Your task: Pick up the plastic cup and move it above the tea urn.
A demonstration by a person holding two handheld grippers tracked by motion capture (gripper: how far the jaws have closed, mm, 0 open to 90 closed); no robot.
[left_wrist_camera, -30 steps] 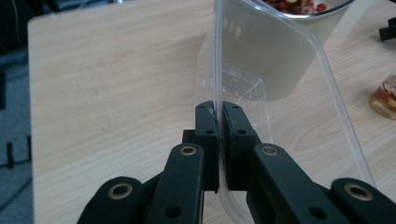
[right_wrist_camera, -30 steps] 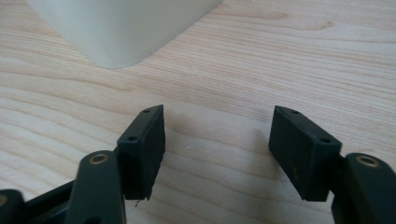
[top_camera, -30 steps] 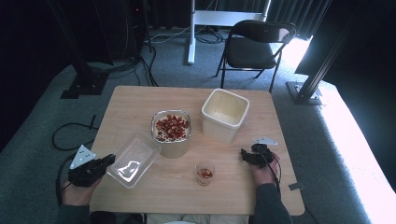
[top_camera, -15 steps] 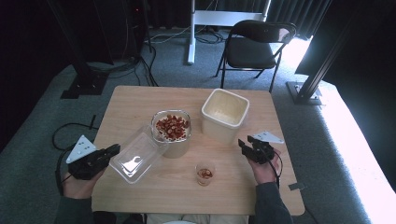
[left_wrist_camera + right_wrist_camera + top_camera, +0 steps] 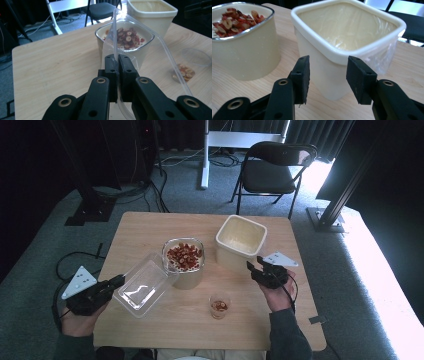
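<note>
My left gripper (image 5: 114,283) (image 5: 117,58) is shut on the near edge of a clear plastic lid (image 5: 145,285) (image 5: 140,47), held tilted above the table with its far edge by a silver-rimmed bowl of red nut slices (image 5: 184,257) (image 5: 125,37) (image 5: 234,18). Right of that bowl stands an empty cream tub (image 5: 240,240) (image 5: 151,10) (image 5: 344,25) lined with film. My right gripper (image 5: 252,269) (image 5: 328,67) hovers just in front of the tub. Its jaws have just been closing partway and stand open with nothing between them. A small glass with a few nuts (image 5: 219,306) (image 5: 186,71) sits near the front edge.
The wooden table (image 5: 145,230) stands on grey carpet. Behind it are a black folding chair (image 5: 275,170), a white desk leg (image 5: 205,155) and black stands with cables (image 5: 95,205). A cable (image 5: 75,257) trails on the floor by the left hand.
Both hands have risen. The left one has lifted the lid off the table and tilted it toward the bowl. The right gripper has moved up toward the cream tub with narrower jaws.
</note>
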